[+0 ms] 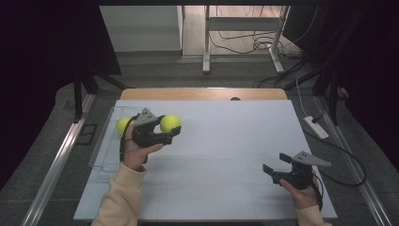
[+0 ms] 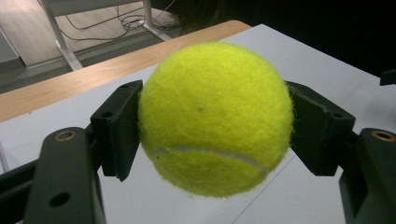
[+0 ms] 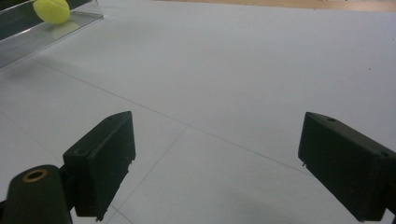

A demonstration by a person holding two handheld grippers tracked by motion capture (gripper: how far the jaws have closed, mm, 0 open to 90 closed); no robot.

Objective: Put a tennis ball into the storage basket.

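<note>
Clearly held, the tennis ball (image 2: 215, 119) sits between the two black pads of the left claw (image 1: 170, 131), raised off the white surface (image 1: 226, 141) at its far left part. In the left gripper view the pads press the ball's opposite flanks at about its widest girth, with the white seam curving below the line of contact. By the look of it the ball is light, springy and felt-covered (a nap that should give the pads good friction), so it is judged unlikely to slip or to be harmed by a firm squeeze; a hold across the middle, as seen, is the sound one, since a grip nearer top or bottom could let it squirt out. A second tennis ball (image 1: 123, 125) rests in a clear tray (image 1: 104, 146) at the left edge of the surface, just behind the left hand (image 1: 135, 151) and near the held ball. The right claw (image 1: 275, 165) hovers over the near right part of the surface, well apart from both balls, its jaws spread wide with nothing between them.
</note>
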